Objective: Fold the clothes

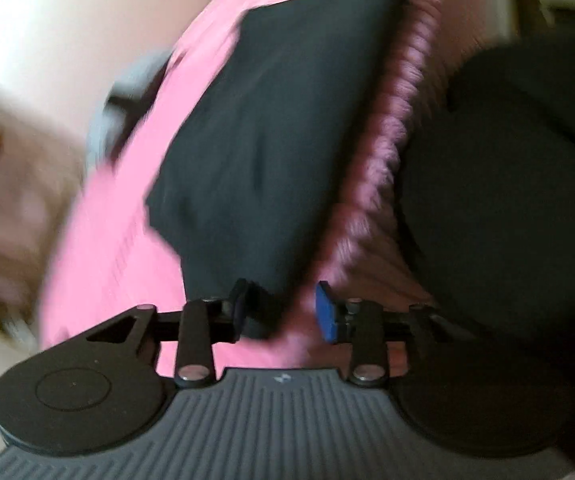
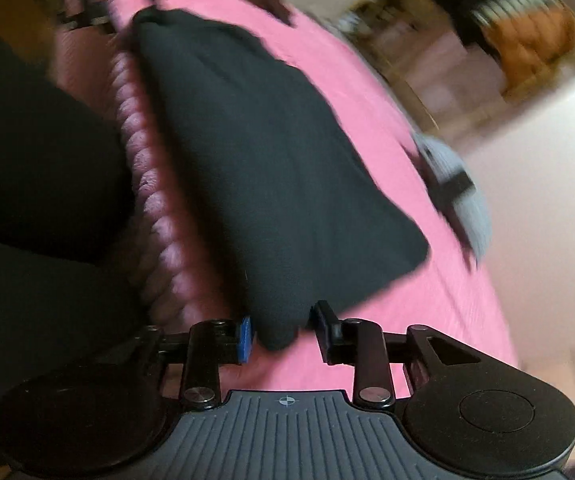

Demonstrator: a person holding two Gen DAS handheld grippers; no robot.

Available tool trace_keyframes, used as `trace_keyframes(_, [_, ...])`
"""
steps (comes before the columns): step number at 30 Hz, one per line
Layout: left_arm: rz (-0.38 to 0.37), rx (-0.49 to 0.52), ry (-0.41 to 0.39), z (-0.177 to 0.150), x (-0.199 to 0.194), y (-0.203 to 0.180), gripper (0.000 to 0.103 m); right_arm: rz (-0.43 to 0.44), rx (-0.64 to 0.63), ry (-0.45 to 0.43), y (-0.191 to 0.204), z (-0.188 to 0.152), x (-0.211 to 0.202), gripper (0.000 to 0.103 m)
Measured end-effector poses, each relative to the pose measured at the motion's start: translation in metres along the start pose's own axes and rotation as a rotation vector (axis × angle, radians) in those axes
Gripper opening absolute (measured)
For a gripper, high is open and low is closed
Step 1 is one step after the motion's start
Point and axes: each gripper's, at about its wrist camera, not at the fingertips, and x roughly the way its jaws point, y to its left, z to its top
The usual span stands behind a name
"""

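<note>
Although both views are smeared by motion blur, the pink bedcover [image 1: 127,216] [image 2: 387,128] is plainly the largest surface, spreading across each picture and bearing the clothing. Along one edge of it runs a ruffled mauve trim [image 1: 383,152] [image 2: 147,184], beyond which lies a large dark mass [image 1: 507,200] [image 2: 35,184] too blurred to identify. The room beyond is pale-walled [image 1: 47,20] [image 2: 527,200]; in the right wrist view an indistinct orange-brown object [image 2: 531,52] stands at the far side, and blurred brownish shapes [image 1: 3,208] fill the left margin of the left wrist view.

The black garment [image 1: 271,140] [image 2: 271,168], folded into a broad slab, lies flat on the bedcover just beside the trim, one end reaching toward each gripper. A grey object with a dark strap [image 1: 127,96] [image 2: 455,200] rests near the bedcover's far edge, apart from the garment.

The left gripper [image 1: 283,312] has its jaws parted, a corner of the garment lying between them against the inner face of one finger [image 1: 241,304]; the blue pad [image 1: 327,312] of the other stands clear of the cloth. The right gripper [image 2: 285,334] is likewise parted, a rounded fold of the garment sitting between its blue pad [image 2: 245,338] and its dark finger [image 2: 327,328], with a gap visible on the dark finger's side
</note>
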Motion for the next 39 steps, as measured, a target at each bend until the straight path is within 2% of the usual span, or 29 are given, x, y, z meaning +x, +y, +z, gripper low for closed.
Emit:
trace_keyframes(2, [-0.022,-0.127,0.003,0.000,-0.007,0.017,0.036,-0.018,0.084,0.038,-0.009,-0.005,-0.005,0.030])
trace_keyframes(5, [-0.028,-0.289,-0.006,-0.001,-0.015,0.050,0.037,-0.031,0.268,0.038,-0.037,-0.011,-0.018,0.030])
trace_keyframes(8, [-0.046,-0.463,-0.055,0.006,-0.011,0.091,0.041,-0.028,0.450,0.019,-0.065,-0.012,-0.025,0.032])
trace_keyframes(10, [-0.071,-0.576,-0.089,0.009,-0.001,0.119,0.045,-0.002,0.566,-0.019,-0.083,-0.008,-0.022,0.068])
trace_keyframes(11, [-0.088,-0.625,-0.101,0.011,0.006,0.132,0.046,0.012,0.624,-0.038,-0.093,-0.005,-0.021,0.071])
trace_keyframes(14, [-0.154,-0.746,-0.129,0.028,0.043,0.168,0.047,0.073,0.761,-0.082,-0.119,0.004,-0.008,0.071])
trace_keyframes(17, [-0.209,-0.828,-0.109,0.037,0.085,0.186,0.047,0.132,0.834,-0.099,-0.141,0.012,0.013,0.071])
trace_keyframes(20, [-0.296,-0.899,-0.068,0.040,0.117,0.194,0.047,0.206,0.923,-0.119,-0.162,0.015,0.037,0.071])
trace_keyframes(23, [-0.410,-0.965,-0.054,0.040,0.155,0.205,0.046,0.261,0.974,-0.131,-0.183,0.008,0.059,0.071])
trace_keyframes(27, [-0.585,-1.057,-0.124,0.031,0.185,0.229,0.046,0.310,0.964,-0.136,-0.195,0.014,0.099,0.071])
trace_keyframes(29, [-0.592,-1.101,-0.146,0.025,0.194,0.240,0.045,0.324,0.952,-0.131,-0.197,0.017,0.110,0.071])
trace_keyframes(31, [-0.526,-1.161,-0.145,0.015,0.199,0.252,0.045,0.326,0.944,-0.104,-0.195,0.019,0.111,0.071])
trace_keyframes(35, [-0.400,-1.258,-0.167,-0.004,0.180,0.265,0.045,0.330,0.925,-0.067,-0.189,0.023,0.107,0.071])
trace_keyframes(39, [-0.414,-1.200,-0.245,-0.012,0.154,0.251,0.046,0.337,0.917,-0.093,-0.184,0.022,0.106,0.071])
